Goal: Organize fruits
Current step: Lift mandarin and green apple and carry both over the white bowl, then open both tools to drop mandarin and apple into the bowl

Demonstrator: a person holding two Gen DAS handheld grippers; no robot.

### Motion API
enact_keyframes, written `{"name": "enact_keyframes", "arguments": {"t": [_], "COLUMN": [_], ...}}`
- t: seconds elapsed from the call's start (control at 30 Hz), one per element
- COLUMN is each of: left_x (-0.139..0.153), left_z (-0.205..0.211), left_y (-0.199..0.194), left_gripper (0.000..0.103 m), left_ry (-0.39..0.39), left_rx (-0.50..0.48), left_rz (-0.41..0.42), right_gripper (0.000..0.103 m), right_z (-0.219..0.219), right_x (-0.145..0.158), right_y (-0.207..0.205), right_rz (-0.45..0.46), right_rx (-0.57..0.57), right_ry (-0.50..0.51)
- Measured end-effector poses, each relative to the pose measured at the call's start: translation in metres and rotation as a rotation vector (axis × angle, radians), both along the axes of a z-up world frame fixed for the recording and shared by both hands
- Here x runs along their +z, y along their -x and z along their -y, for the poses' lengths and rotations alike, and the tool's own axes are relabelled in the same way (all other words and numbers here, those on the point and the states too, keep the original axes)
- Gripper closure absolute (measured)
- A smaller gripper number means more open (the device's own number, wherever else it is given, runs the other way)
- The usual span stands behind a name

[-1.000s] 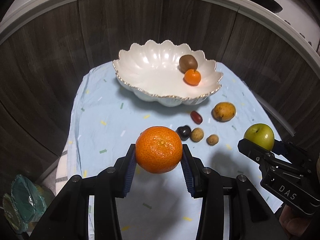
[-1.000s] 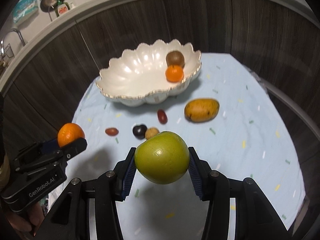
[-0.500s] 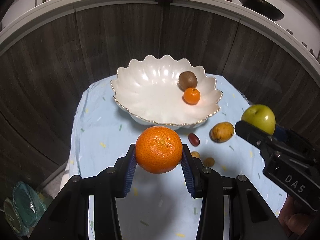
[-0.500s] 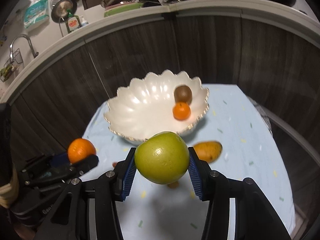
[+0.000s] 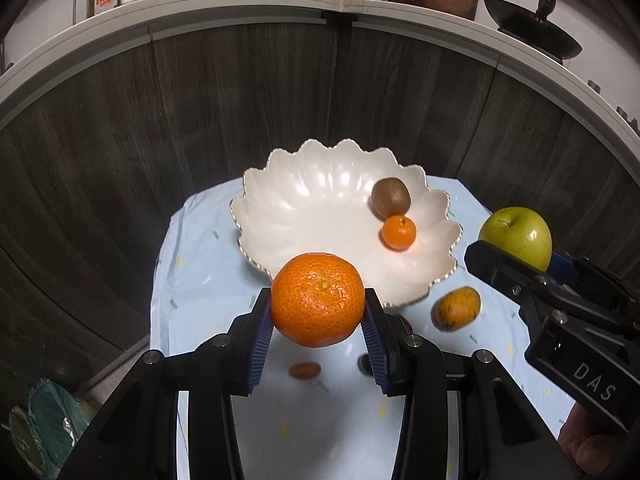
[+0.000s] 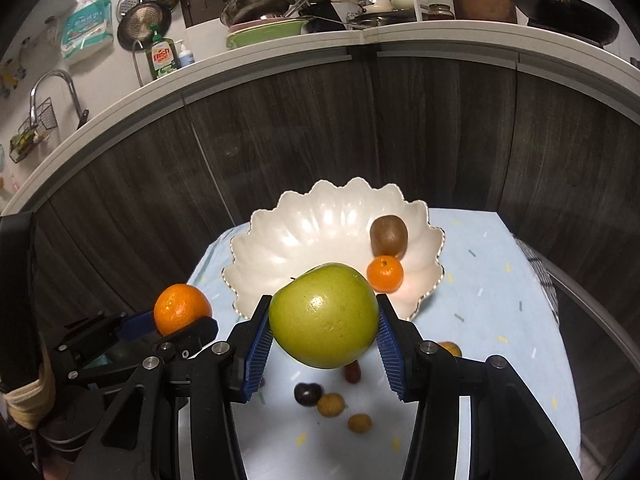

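My left gripper (image 5: 318, 336) is shut on a large orange (image 5: 318, 299), held in the air just short of the white scalloped bowl (image 5: 304, 216). My right gripper (image 6: 323, 350) is shut on a green apple (image 6: 324, 315), also raised before the bowl (image 6: 304, 240). In the bowl lie a kiwi (image 5: 391, 197) and a small mandarin (image 5: 398, 232). The left wrist view shows the apple (image 5: 516, 236) in the other gripper at the right. The right wrist view shows the orange (image 6: 182, 309) at the left.
On the light blue cloth (image 5: 200, 280) lie a yellow-brown fruit (image 5: 457, 307), a small red fruit (image 5: 305, 370), a dark plum (image 6: 307, 394) and two small tan fruits (image 6: 330, 405). Dark wood cabinet doors (image 5: 240, 112) stand behind the table, under a cluttered white counter.
Both grippers have risen and moved toward the bowl with their fruits. The small fruits on the cloth now lie under and behind the held orange and apple.
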State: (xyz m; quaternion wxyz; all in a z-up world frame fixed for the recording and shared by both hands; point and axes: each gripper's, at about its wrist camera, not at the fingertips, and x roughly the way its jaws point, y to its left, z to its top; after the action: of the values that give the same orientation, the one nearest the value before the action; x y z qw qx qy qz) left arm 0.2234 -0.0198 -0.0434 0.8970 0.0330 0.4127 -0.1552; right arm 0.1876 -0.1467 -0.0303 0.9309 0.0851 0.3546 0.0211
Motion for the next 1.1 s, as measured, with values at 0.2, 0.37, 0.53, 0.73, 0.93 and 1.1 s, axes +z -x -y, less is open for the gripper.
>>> {"name": "enact_keyframes", "arguments": {"t": [0.2, 0.37, 0.53, 0.73, 0.93, 1.1], "left_x": [-0.005, -0.012, -0.022, -0.034, -0.042, -0.046], "left_z": [0.005, 0.005, 0.004, 0.003, 0.002, 0.002], "left_y": [-0.020, -0.035, -0.048, -0.062, -0.072, -0.077], "left_gripper": [0.061, 0.061, 0.061, 0.061, 0.060, 0.059], "left_ry": [-0.007, -0.013, -0.015, -0.013, -0.006, -0.006], "left_rx": [-0.006, -0.008, -0.011, -0.015, -0.019, -0.024], "left_rz": [-0.008, -0.020, -0.032, -0.050, -0.066, -0.076], "right_gripper": [0.054, 0.054, 0.054, 0.054, 0.053, 0.053], "right_z": [0.002, 0.000, 0.001, 0.003, 0.002, 0.004], "right_x": [-0.006, -0.015, -0.027, -0.041, -0.048, -0.056], "right_y": [-0.020, -0.034, -0.047, -0.060, -0.070, -0.076], "right_rz": [-0.024, -0.054, -0.085, -0.120, -0.150, -0.180], "right_rx": [0.006, 0.020, 0.027, 0.038, 0.057, 0.061], "right_ry": [-0.006, -0.008, -0.012, -0.021, -0.036, -0.052]}}
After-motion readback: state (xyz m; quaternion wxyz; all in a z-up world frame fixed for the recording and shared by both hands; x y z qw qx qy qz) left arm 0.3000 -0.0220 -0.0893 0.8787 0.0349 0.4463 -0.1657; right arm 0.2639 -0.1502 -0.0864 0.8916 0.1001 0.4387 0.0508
